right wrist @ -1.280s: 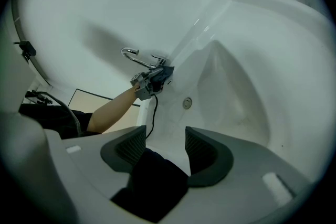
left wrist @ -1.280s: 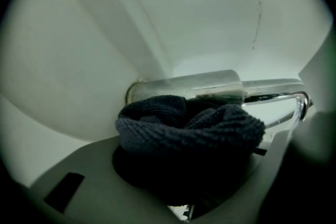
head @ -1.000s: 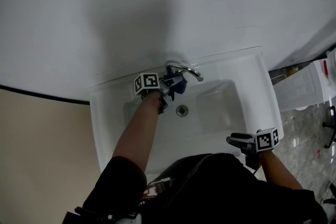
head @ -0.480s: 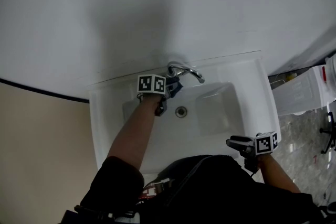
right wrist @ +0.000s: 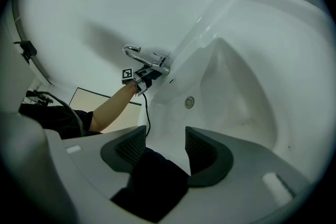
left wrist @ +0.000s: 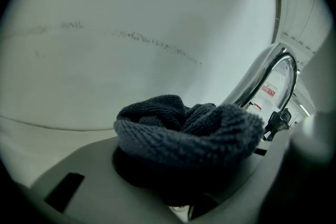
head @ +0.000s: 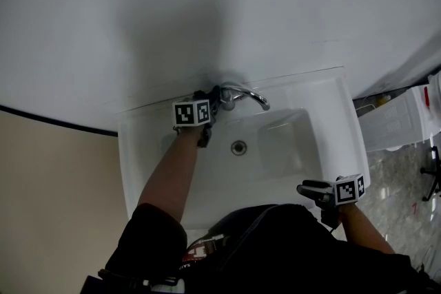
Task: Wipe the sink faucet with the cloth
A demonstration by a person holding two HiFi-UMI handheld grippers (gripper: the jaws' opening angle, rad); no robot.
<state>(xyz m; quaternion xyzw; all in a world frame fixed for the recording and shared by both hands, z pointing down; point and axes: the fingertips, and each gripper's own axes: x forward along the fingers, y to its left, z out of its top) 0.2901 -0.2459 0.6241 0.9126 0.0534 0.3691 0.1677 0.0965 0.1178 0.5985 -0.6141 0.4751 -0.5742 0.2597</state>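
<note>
So the left gripper is squeezing a bunched-up dark blue-grey cloth, and its jaws are sitting partway closed around the wad. The weave is looking ribbed and fuzzy, kinda like terry. That cloth is sitting right at the base of the curved chrome faucet, on its left side in the head view, up at the back edge of the glossy white ceramic sink by the plain white wall. The faucet is a thin shiny tube arcing up from the base, and its long axis is running left to right in the head view, with the tip pointing right and dipping over the basin above the small round metal drain. The right gripper is hovering by the sink's front right corner with its grooved dark pads spread apart and gripping nothing. Over at the right edge a white slatted plastic crate is sitting on a speckled stone floor.
</note>
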